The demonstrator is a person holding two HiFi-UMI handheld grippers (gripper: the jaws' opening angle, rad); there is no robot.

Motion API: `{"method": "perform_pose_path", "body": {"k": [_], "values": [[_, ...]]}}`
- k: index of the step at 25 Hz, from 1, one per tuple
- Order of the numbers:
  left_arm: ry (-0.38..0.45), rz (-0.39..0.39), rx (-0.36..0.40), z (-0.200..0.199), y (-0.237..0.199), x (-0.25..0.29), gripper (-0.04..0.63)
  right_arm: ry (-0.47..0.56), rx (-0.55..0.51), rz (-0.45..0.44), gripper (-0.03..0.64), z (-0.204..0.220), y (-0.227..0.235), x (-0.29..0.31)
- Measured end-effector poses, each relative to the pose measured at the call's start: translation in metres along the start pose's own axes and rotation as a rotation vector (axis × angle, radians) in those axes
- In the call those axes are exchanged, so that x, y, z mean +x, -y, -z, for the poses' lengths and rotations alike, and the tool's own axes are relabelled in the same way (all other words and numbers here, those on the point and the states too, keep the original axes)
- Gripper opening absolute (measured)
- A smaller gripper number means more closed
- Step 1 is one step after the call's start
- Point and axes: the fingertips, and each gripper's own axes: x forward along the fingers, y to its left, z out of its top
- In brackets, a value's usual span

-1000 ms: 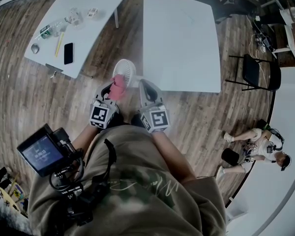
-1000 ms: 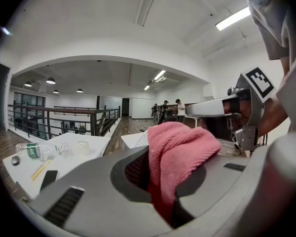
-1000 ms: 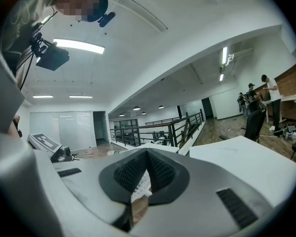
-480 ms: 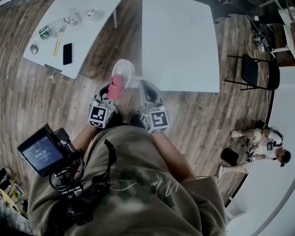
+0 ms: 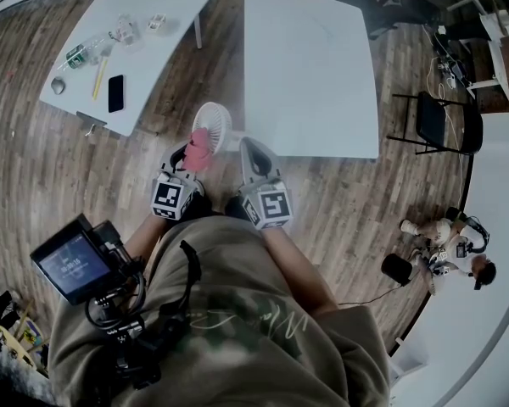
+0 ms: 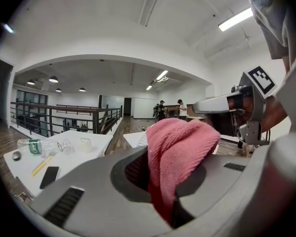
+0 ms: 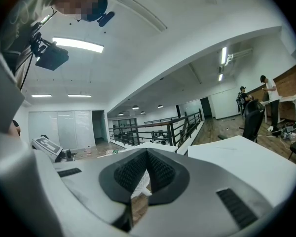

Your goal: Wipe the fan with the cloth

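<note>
Wiping step: left gripper clamps cloth against fan; right gripper closed, apparently empty. Next: sweep cloth farther across.

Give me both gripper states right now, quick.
left gripper: closed, holding the pink cloth.
right gripper: closed, holding nothing.

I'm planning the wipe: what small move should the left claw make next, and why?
Probably ease the left claw forward so the pink towelling cloth it clamps sweeps across the white round fan: the head view shows the cloth bunched at the fan's near rim, most of its grille lying beyond.
</note>
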Motion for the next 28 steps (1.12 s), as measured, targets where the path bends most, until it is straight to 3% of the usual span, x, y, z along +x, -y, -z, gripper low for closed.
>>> {"method": "perform_pose_path", "body": {"k": [28], "values": [[-0.054, -0.075, -0.012, 0.027, -0.020, 0.003, 0.064, -0.001, -0.030, -0.013, 0.012, -0.002, 0.000, -0.003]]}}
